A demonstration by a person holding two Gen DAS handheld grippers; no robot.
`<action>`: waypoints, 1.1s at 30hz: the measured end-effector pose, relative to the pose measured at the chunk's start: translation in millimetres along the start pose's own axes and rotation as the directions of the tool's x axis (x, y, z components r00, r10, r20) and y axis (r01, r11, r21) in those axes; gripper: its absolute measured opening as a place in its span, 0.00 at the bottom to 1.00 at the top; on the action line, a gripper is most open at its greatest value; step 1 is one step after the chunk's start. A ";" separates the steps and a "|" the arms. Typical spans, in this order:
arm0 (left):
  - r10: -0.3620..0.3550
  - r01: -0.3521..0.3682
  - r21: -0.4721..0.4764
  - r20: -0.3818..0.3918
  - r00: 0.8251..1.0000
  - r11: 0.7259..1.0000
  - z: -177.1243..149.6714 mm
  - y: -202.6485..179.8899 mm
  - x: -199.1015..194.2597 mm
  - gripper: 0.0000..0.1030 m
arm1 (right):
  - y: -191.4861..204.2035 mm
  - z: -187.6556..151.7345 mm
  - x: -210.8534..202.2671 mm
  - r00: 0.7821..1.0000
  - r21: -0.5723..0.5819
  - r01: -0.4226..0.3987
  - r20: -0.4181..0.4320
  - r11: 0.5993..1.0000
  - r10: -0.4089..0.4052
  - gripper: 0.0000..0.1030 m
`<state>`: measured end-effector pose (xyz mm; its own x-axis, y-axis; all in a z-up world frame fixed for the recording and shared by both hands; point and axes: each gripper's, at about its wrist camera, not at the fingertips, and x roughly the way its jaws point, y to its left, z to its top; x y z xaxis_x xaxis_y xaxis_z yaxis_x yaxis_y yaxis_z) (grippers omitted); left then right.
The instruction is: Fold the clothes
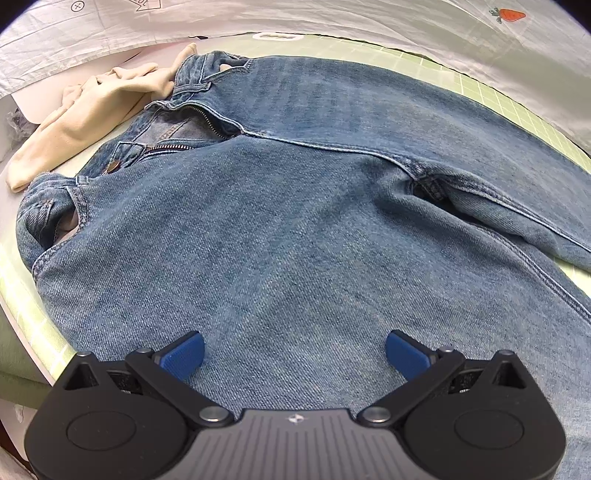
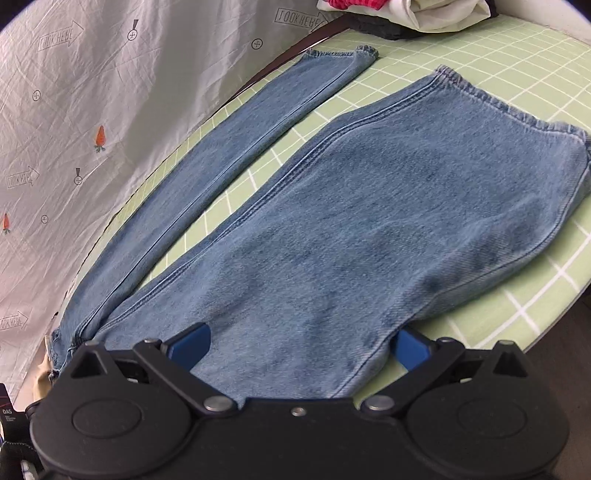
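The left hand-held gripper point(image 1: 294, 354) is hovering with jaws spread wide over the upper part of the jeans point(image 1: 295, 221), gripping nothing. The right hand-held gripper point(image 2: 299, 349) is likewise gaping wide above one leg of the jeans point(image 2: 369, 221), which are lying flat across the green gridded bench point(image 2: 517, 74). A beige garment point(image 1: 92, 118) is lying at the waistband. A white sheet point(image 2: 92, 110) printed "LOOK HERE" is bordering the bench's far edge, while piled clothes point(image 2: 406, 14) are occupying its far corner.
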<state>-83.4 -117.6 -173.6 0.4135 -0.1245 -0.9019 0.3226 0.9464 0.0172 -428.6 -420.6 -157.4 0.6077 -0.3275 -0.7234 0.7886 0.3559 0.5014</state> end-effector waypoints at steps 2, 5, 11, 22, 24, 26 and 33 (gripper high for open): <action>-0.006 0.006 0.012 -0.003 1.000 1.000 0.5 0.3 -0.2 1.00 | 6.0 -2.3 1.4 1.000 -0.015 0.017 -0.002 1.000 -0.017 1.00; -0.018 0.018 0.037 -0.008 1.000 0.999 0.8 0.3 -1.2 1.00 | 9.4 -3.3 3.2 1.000 0.004 0.017 0.009 1.000 -0.017 1.00; -0.078 0.085 0.143 -0.055 0.995 0.986 2.4 8.9 -6.3 1.00 | 29.5 -3.9 12.4 0.977 -0.079 0.212 0.049 0.974 -0.208 0.94; 0.005 0.000 -0.119 0.046 0.999 0.993 11.7 119.1 -40.4 1.00 | 55.6 -9.2 38.0 0.908 -0.159 0.419 0.095 0.894 -0.408 0.99; 0.063 -0.054 -0.158 0.054 0.997 0.986 15.2 137.9 -41.3 1.00 | 58.7 -10.3 40.4 0.898 -0.164 0.439 0.099 0.883 -0.428 1.00; 0.078 -0.066 -0.190 0.053 0.996 0.979 19.3 154.9 -38.6 1.00 | 59.9 -10.3 41.6 0.892 -0.152 0.451 0.104 0.880 -0.439 1.00; 0.024 -0.011 -0.310 0.038 0.999 0.951 31.6 191.4 -15.9 0.99 | 63.4 -9.7 45.6 0.873 -0.104 0.484 0.115 0.869 -0.473 1.00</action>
<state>-1.4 56.1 -142.3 0.4528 -0.1134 -0.8844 0.0385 0.9934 -0.1077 -351.8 -404.5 -163.2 0.1682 -0.5551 -0.8146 0.9697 0.2417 0.0355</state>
